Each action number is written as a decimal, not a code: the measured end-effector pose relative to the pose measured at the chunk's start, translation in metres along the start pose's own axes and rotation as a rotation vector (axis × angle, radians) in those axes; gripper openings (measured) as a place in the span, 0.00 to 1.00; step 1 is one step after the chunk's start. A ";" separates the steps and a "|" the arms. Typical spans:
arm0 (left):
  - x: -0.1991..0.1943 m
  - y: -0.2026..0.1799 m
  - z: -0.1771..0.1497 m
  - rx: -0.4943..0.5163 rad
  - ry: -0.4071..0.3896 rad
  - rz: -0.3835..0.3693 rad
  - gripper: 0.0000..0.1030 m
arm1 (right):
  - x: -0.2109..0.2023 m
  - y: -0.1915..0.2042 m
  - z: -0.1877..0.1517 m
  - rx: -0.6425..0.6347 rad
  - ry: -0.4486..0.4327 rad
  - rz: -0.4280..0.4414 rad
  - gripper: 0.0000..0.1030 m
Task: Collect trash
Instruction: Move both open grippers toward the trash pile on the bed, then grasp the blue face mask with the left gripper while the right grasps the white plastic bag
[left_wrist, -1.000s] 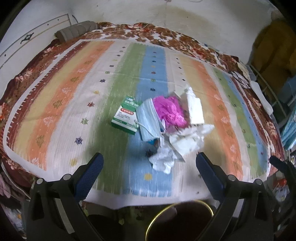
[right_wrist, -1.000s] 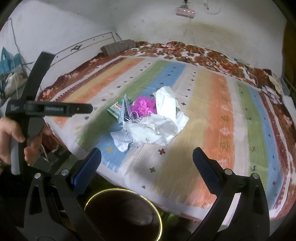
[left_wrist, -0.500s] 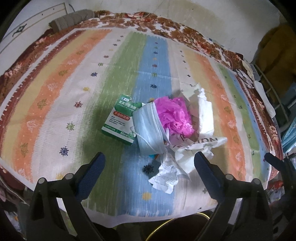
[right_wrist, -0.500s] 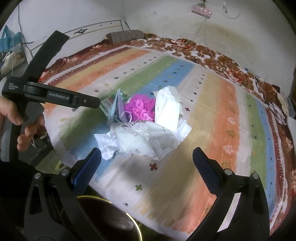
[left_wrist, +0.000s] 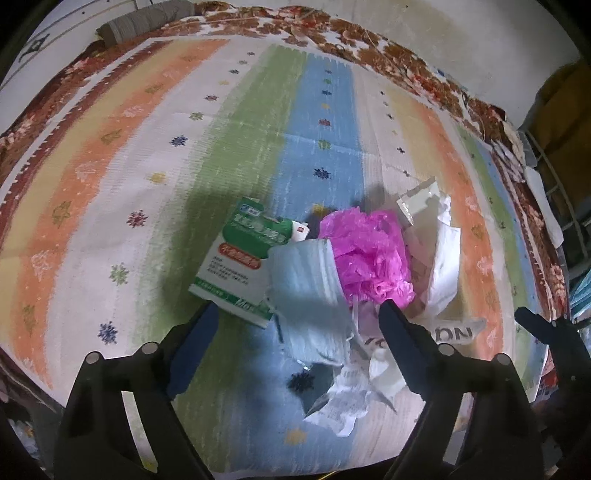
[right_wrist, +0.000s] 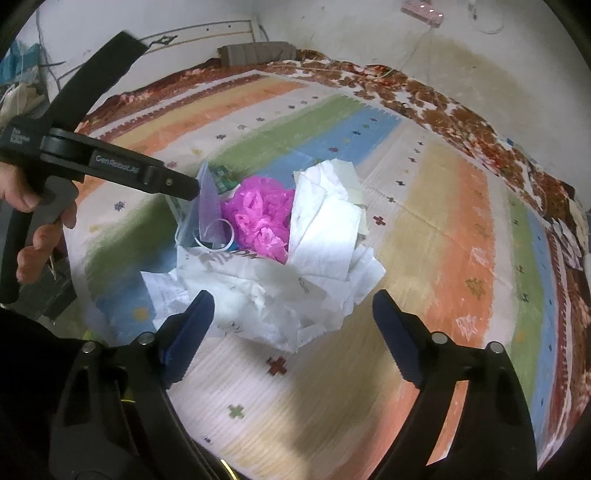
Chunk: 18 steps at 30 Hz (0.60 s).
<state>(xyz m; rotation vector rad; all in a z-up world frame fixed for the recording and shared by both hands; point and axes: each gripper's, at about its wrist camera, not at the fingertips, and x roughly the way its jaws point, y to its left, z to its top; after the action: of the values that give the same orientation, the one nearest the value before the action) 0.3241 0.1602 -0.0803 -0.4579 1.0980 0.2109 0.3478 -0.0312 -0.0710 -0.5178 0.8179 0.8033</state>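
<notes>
- Trash heaped on striped bedspread (left_wrist: 147, 155): blue mask (left_wrist: 310, 302), pink bag (left_wrist: 369, 254), green box (left_wrist: 240, 258), white paper (right_wrist: 317, 236).
- Left gripper (left_wrist: 295, 317) spread wide, straddling mask for a pinch.
- Right gripper (right_wrist: 291, 314) spread, hovering over paper, empty.

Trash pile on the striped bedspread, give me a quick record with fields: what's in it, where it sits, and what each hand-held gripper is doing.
surface: striped bedspread
pile location: near the bed's front edge
items: green and white box, blue face mask, pink plastic bag, white paper and wrappers
arrangement: heaped and touching; the mask overlaps the box
left hand-held gripper: open, fingers either side of the mask, nothing gripped
right hand-held gripper: open, at the white paper, nothing gripped
</notes>
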 end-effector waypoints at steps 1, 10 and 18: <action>0.003 -0.003 0.002 0.005 0.007 -0.001 0.81 | 0.005 0.000 0.001 -0.013 0.007 0.009 0.77; 0.025 -0.013 0.010 -0.003 0.036 0.043 0.58 | 0.035 -0.004 0.006 -0.062 0.069 0.056 0.51; 0.023 -0.015 0.009 0.040 0.050 0.038 0.02 | 0.031 -0.003 0.000 -0.045 0.081 0.097 0.10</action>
<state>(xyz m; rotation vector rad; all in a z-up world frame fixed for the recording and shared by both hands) 0.3480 0.1494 -0.0938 -0.4090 1.1586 0.2113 0.3630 -0.0197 -0.0954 -0.5573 0.9064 0.8961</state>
